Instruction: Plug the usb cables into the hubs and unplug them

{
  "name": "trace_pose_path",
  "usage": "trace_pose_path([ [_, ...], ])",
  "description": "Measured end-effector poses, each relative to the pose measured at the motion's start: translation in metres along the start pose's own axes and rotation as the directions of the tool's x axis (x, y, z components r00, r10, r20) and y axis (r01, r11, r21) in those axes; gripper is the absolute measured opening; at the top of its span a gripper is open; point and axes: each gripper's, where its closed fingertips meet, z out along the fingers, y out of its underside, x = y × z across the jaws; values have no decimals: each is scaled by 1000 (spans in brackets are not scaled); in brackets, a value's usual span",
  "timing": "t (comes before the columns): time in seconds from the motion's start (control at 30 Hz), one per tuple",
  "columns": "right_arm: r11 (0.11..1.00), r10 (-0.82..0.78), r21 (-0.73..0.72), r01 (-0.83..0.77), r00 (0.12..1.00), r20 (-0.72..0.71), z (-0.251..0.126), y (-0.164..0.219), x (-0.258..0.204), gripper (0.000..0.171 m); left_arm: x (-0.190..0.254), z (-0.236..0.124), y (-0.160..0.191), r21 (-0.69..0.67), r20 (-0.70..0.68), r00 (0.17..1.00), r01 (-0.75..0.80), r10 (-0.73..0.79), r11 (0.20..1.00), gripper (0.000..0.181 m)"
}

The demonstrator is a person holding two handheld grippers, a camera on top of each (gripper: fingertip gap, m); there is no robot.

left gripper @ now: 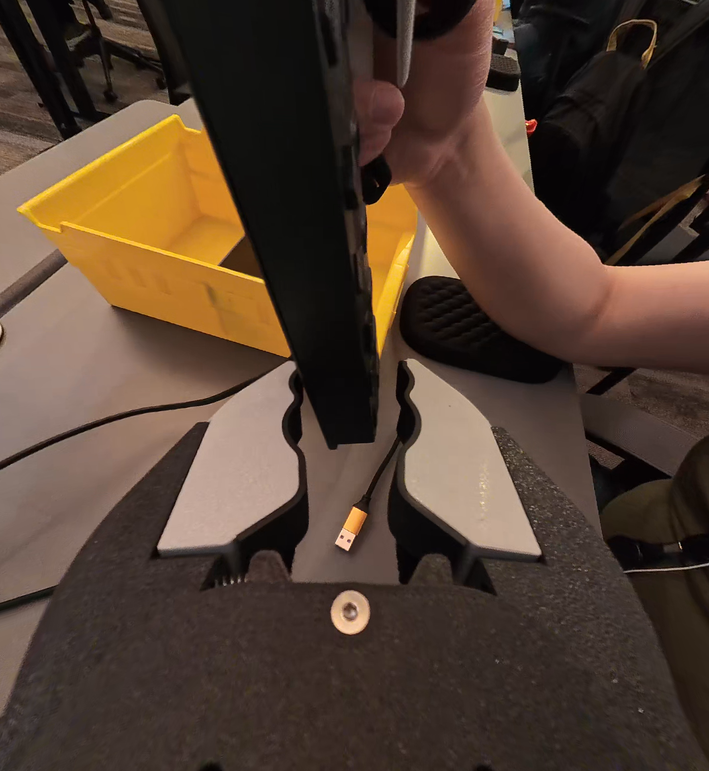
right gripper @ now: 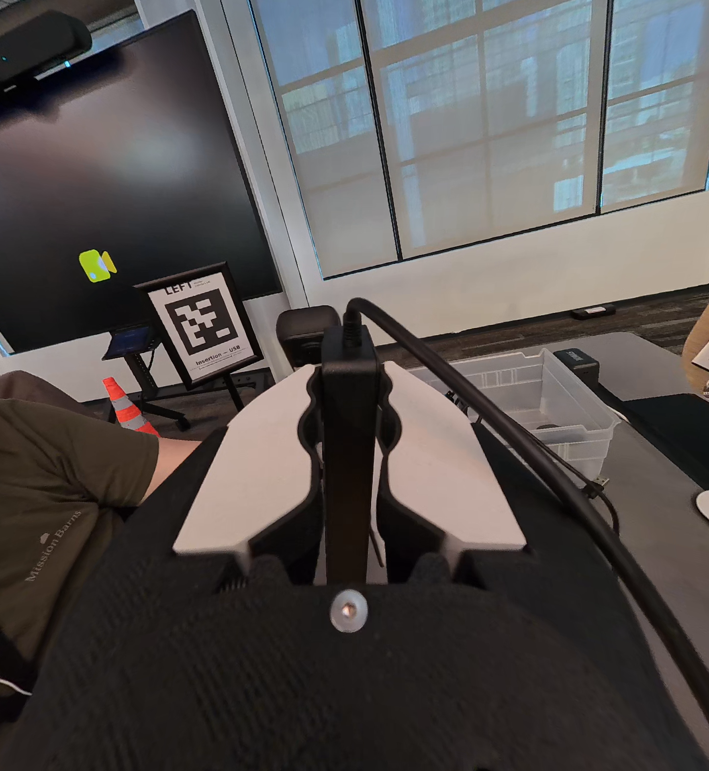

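My right gripper (right gripper: 350, 369) is shut on a long black USB hub (right gripper: 348, 417) and holds it on end, with a thick black cord (right gripper: 490, 413) leaving its top. In the left wrist view the same hub (left gripper: 294, 208) hangs down from above, and its lower end sits between the fingers of my open left gripper (left gripper: 349, 369). An orange USB plug (left gripper: 350, 530) on a thin black cable lies flat on the grey table (left gripper: 73, 375), below the hub and between my left fingers. Whether the left fingers touch the hub is unclear.
A yellow bin (left gripper: 144, 233) stands just behind the hub. A black padded armrest (left gripper: 461, 325) and the person's forearm (left gripper: 553, 271) are to the right. A clear plastic bin (right gripper: 553, 400), another loose USB plug (right gripper: 599, 484) and a small black box (right gripper: 576, 363) are on the table's right side. Measured from the fingertips, the orange USB plug (left gripper: 350, 530) is 15 cm or so from the left gripper and 30 cm from the right.
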Motion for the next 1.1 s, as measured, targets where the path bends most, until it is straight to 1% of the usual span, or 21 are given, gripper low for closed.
trace_pose_path([
  [0.33,999,31,28,-31,999,-16,-4,-5,4,26,6,15,19,-38,-51,998,26,-28,999,42],
  [0.47,999,35,33,-35,999,-18,-5,-6,4,26,8,19,18,-18,-64,997,29,-30,999,39],
  [0.57,999,40,36,-39,999,-5,-5,-6,3,26,8,18,16,2,-70,997,32,-31,1000,28],
  [0.67,998,45,31,-45,999,4,-5,-5,2,26,10,18,16,6,-93,995,41,-41,999,27],
  [1.1,999,41,6,-42,999,28,-3,-1,-2,26,12,18,21,-28,-90,995,41,-43,999,26],
])
